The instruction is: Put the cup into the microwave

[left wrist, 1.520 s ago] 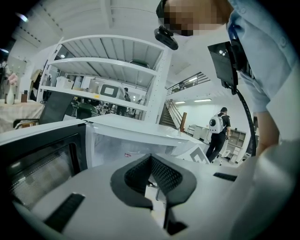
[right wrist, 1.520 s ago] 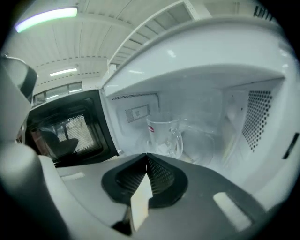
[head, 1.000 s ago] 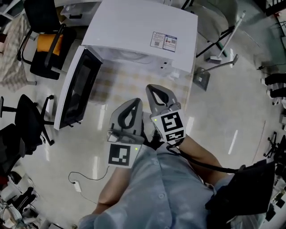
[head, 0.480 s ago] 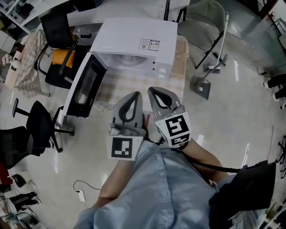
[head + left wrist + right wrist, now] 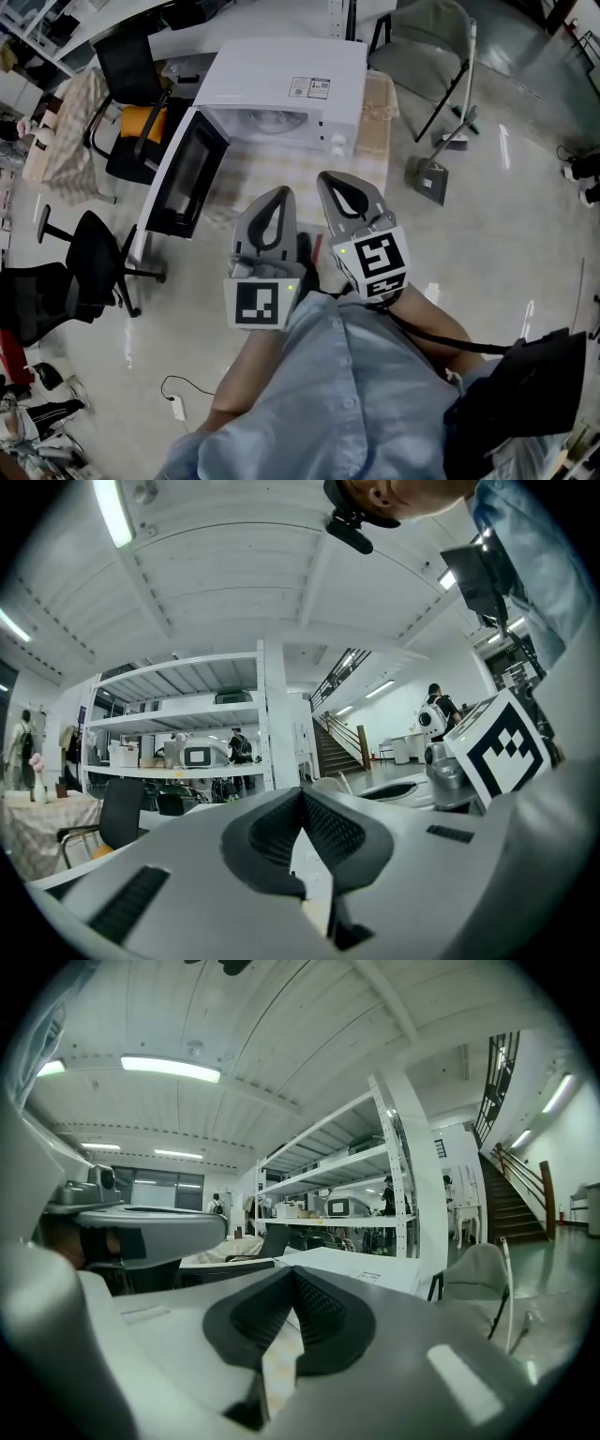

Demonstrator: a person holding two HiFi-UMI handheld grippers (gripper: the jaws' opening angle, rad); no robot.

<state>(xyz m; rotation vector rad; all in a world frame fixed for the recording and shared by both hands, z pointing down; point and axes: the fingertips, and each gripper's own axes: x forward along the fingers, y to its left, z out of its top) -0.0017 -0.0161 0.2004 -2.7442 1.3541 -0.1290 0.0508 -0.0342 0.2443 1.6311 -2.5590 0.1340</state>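
Head view: the microwave [image 5: 281,80] lay ahead, its door [image 5: 183,173] open leftward; my left gripper [image 5: 277,193] and right gripper [image 5: 339,178] were both pinched together and empty; I saw no cup.

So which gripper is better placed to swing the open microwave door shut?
Left, I'd say. The microwave door hangs open on the person's left, and the left gripper sits nearer it than the right gripper. Both are shut and empty.

The left gripper [image 5: 277,193] and right gripper [image 5: 331,178] have both risen, side by side, before the open microwave [image 5: 281,80]. The microwave and bench [image 5: 246,178] now look smaller, with more floor [image 5: 487,216] showing around them.
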